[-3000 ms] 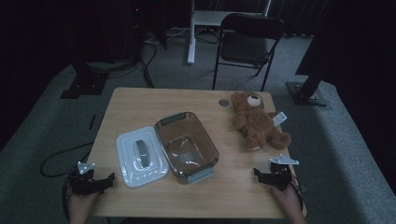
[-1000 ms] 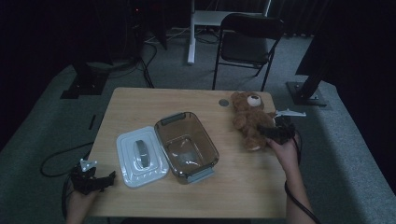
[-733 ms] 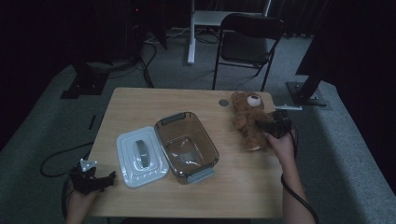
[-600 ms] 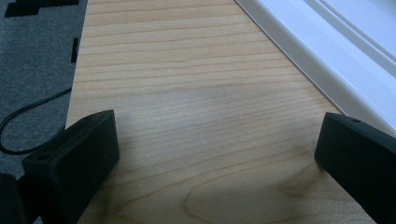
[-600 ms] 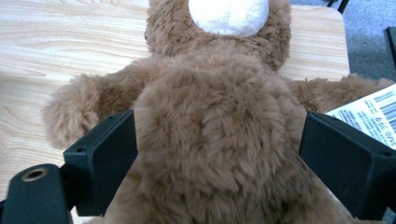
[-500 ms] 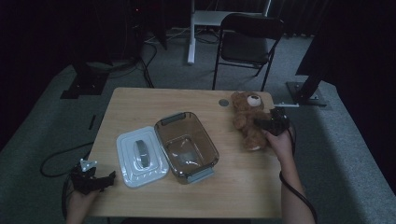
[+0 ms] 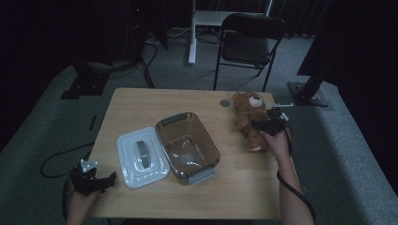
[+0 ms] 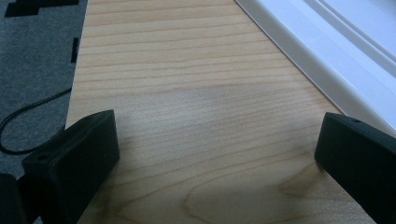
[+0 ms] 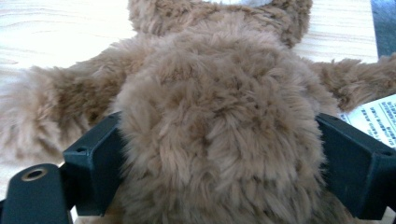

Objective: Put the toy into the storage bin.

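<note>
Lying on its back at the far right of the light wooden surface (image 7: 141, 108): a brown plush teddy bear (image 7: 248, 119) with shaggy, matted tan fur, a paler muzzle and a dark nose, head toward the far edge, legs toward the near side. Seen close in the right gripper view (image 9: 210, 121) as a rounded furry bulk with limbs splayed to either side on the wood, and a white printed tag (image 9: 373, 116) lying by its right limb. Right tool (image 7: 268, 124) set against the bear's right flank, black jaws spread fairly wide with the fur pressed between them on both sides, gripping the plush body. Left tool (image 7: 94, 182) resting at the near left corner of the surface, jaws wide apart over bare wood, holding nothing, just beside the edge of a white rectangular plastic lid (image 7: 142, 156). Touching that lid on its right, a clear smoky-brown rectangular plastic container (image 7: 187, 146) with grey latches, open, well apart from the bear. Beyond the far edge, a dark folding chair (image 7: 248, 42) on grey carpet.
</note>
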### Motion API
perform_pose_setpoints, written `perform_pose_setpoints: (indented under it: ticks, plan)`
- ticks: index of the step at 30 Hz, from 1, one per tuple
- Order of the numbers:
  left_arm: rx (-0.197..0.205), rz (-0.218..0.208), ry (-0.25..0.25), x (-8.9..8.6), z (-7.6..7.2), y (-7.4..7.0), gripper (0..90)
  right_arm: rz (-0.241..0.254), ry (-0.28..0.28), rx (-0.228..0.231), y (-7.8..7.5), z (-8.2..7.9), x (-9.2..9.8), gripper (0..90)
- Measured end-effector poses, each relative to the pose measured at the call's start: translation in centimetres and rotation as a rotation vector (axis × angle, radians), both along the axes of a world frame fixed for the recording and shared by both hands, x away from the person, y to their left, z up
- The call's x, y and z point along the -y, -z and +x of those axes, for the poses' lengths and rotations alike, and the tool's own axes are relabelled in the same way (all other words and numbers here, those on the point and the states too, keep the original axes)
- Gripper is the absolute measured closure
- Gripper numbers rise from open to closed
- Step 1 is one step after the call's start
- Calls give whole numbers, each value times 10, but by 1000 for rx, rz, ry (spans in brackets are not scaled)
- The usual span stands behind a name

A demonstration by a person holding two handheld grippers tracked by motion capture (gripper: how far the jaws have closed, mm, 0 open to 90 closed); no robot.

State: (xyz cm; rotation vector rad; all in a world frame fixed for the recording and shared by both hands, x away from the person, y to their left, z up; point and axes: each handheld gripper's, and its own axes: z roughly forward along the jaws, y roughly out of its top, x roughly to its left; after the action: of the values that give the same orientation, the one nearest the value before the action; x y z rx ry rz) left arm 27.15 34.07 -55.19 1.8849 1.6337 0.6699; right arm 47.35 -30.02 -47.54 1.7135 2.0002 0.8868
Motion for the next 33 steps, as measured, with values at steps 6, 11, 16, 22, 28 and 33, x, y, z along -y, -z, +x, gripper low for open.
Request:
perform_pose_setpoints:
  ticks: [6,11,16,22,28,33]
  plan:
    - [0,0,-1,0,0,0,6,17,2,-33,6,3,3,113]
    - [0,0,-1,0,0,0,6,-3,-5,-30,12,0,-1,161]
    - [0,0,-3,0,0,0,6,-42,-17,3,13,-6,-8,277]
    - [0,-1,-3,0,0,0,6,-62,-25,45,13,-12,-11,430]
    - [0,0,-3,0,0,0,6,-89,-16,72,9,-15,-15,566]
    - [0,0,-3,0,0,0,6,-66,-3,94,2,-18,-15,635]
